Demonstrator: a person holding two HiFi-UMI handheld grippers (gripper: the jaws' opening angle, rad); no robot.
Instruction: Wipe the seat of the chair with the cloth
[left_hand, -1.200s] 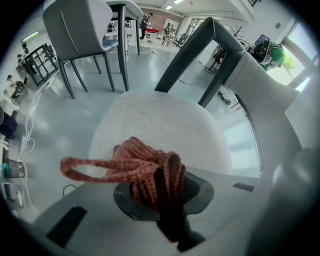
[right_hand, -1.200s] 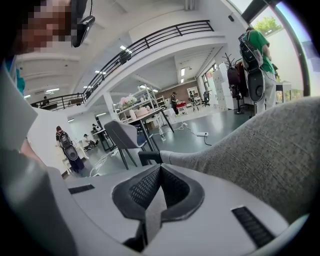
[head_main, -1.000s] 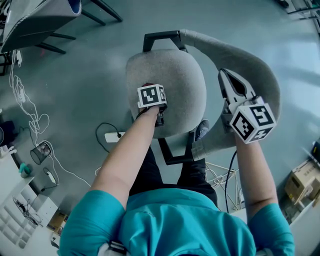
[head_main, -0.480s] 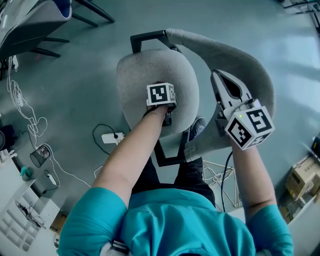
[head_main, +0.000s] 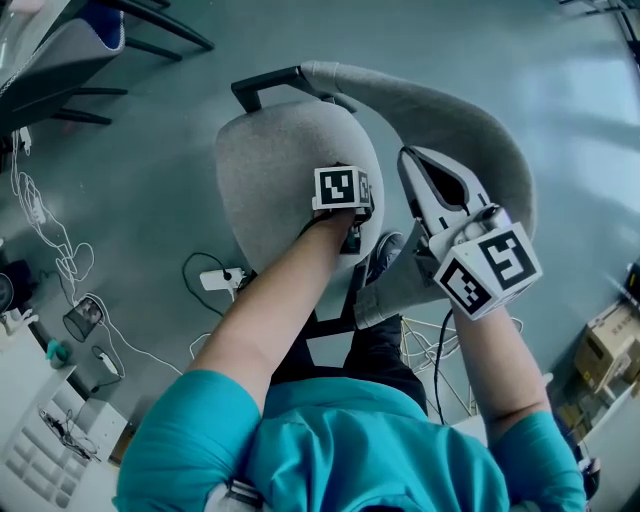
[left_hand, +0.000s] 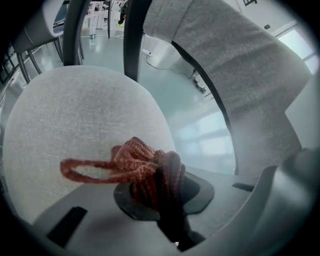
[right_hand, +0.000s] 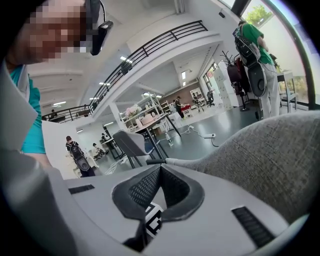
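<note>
My left hand-held gripper (left_hand: 159, 192) pinches a bunched rust-red knitted cloth (left_hand: 142, 167), one loop trailing left, low over the right edge of the grey chair seat (left_hand: 75, 115). Most of the seat spreads left and far from the cloth, so the next stroke likely runs that way. My right hand-held gripper (head_main: 412, 160), jaws pressed together and empty, hovers beside the backrest (head_main: 455, 115), off the seat. The left is nearer.

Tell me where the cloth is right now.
In the left gripper view, the reddish cloth is bunched in the left gripper, on the grey chair seat near its edge beside the backrest.
</note>
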